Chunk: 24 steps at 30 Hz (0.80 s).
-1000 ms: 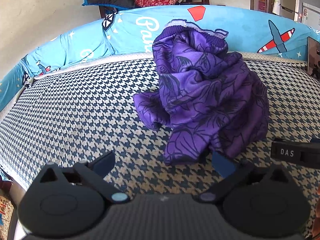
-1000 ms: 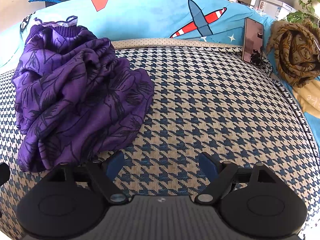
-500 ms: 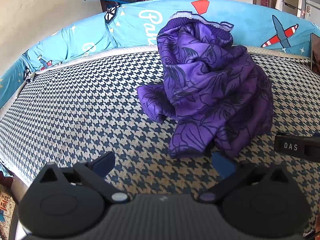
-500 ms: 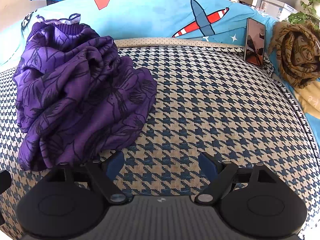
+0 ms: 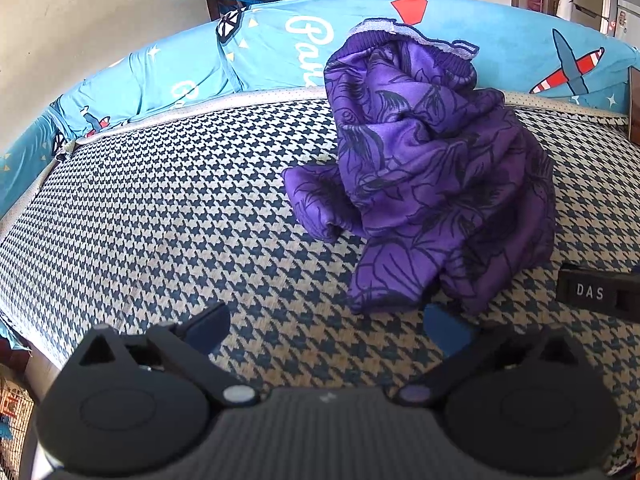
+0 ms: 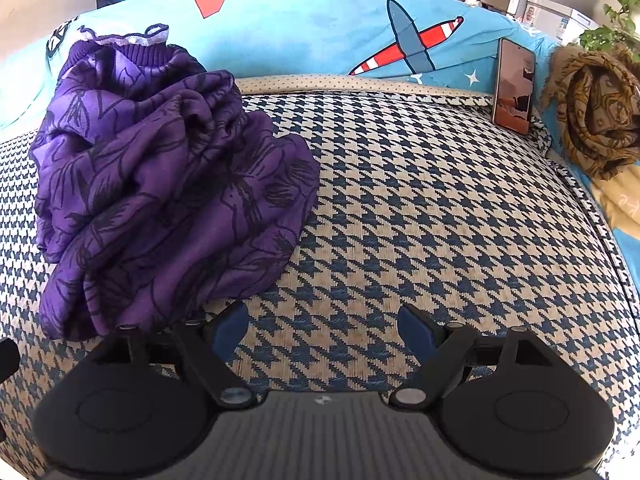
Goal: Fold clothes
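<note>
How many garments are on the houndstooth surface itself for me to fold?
1: the crumpled purple garment, heaped against the blue airplane cushion. A brown patterned cloth sits off the right edge; anything under the heap is hidden.

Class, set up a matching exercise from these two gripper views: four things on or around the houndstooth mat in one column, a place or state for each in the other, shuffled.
Things:
1. purple garment
2. phone
3. brown scarf
4. right gripper

States:
A. open, nothing between its fingers
B. crumpled in a heap on the mat
C. bunched beyond the mat's right edge
D. propped upright against the blue cushion

Pairs: 1-B, 2-D, 3-C, 4-A
</note>
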### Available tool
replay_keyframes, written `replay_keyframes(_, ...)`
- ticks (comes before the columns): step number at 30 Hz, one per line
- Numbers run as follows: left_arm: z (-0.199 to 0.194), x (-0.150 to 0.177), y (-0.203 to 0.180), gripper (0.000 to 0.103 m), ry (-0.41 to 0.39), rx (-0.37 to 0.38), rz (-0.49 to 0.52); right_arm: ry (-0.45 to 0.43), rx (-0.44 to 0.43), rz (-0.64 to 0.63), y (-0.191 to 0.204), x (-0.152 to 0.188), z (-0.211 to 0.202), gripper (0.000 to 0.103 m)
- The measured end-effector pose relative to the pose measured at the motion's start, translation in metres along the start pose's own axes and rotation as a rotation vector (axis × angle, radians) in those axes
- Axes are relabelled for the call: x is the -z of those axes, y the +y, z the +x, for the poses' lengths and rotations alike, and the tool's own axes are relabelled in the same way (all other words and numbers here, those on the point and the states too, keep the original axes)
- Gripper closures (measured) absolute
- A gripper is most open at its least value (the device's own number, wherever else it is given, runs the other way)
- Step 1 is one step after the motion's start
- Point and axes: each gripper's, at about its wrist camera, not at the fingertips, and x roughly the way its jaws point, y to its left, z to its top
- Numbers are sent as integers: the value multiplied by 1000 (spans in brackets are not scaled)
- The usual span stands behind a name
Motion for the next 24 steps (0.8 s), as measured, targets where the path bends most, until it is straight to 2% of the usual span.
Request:
replay_keyframes(4, 2, -2, 1, 0, 0, 11, -7, -3, -3, 2, 0, 0, 0, 21)
replay_keyframes(8, 2, -11, 12, 0, -35, 28, -52, -38, -37, 10, -1, -2, -5, 21)
replay_keyframes(11, 5, -18, 23, 0, -54, 62, -101, -106, -98, 8, -4, -4, -13, 21)
replay_keyframes(13, 8, -23, 27, 0, -62, 72, -119, -138, -173, -3, -6, -8, -16, 21)
replay_keyframes(16, 14, -31, 29, 0, -82, 73, -137, -176, -232, 5, -5, -15, -17, 21)
replay_keyframes(24, 29, -55, 24, 0, -121, 84, -138, -206, -287, 33, 6, -36, -1, 21)
